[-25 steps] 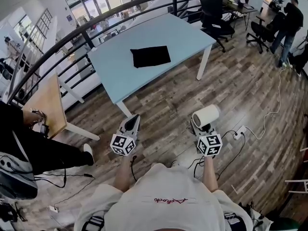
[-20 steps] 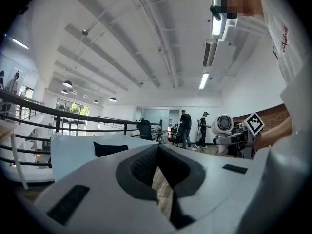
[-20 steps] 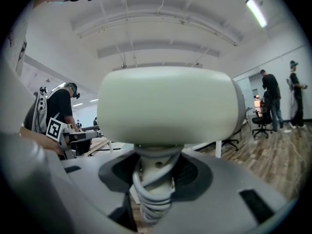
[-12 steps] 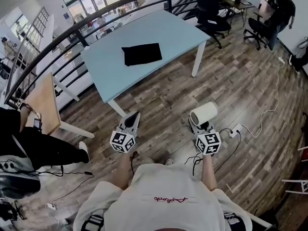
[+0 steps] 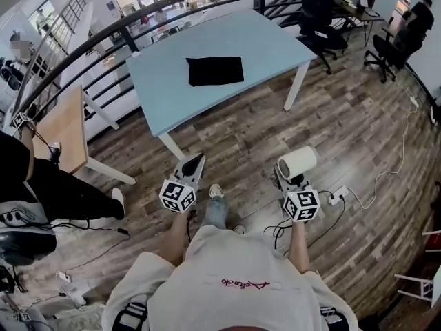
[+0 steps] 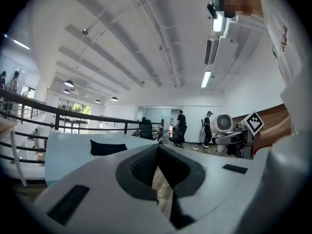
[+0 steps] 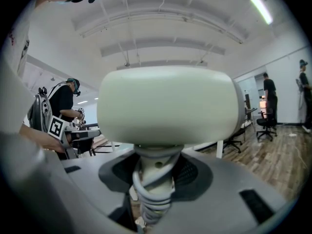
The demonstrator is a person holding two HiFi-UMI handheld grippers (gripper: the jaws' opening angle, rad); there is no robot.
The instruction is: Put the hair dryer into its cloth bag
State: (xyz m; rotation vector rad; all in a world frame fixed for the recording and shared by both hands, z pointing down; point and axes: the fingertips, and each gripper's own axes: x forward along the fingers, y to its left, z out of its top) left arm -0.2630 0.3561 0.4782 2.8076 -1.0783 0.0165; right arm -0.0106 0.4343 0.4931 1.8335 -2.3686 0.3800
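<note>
A white hair dryer (image 5: 298,163) is held over the wooden floor, its cord wound round the handle (image 7: 155,182). My right gripper (image 5: 289,176) is shut on that handle, and the dryer's wide barrel (image 7: 168,104) fills the right gripper view. A black cloth bag (image 5: 215,70) lies flat on the light blue table (image 5: 165,95), far ahead of both grippers; it also shows small in the left gripper view (image 6: 108,147). My left gripper (image 5: 194,165) is shut with nothing in it, pointing level toward the table. The hair dryer (image 6: 224,123) shows at the right in the left gripper view.
A dark railing (image 5: 103,43) curves behind the table. A wooden side table (image 5: 62,129) and a seated person's legs (image 5: 62,195) are at the left. Office chairs (image 5: 324,33) stand at the back right. A white cable with a power strip (image 5: 358,192) lies on the floor at the right.
Both grippers have come a little closer to the blue table, with the hair dryer still held. The person's shoe now shows between the grippers.
</note>
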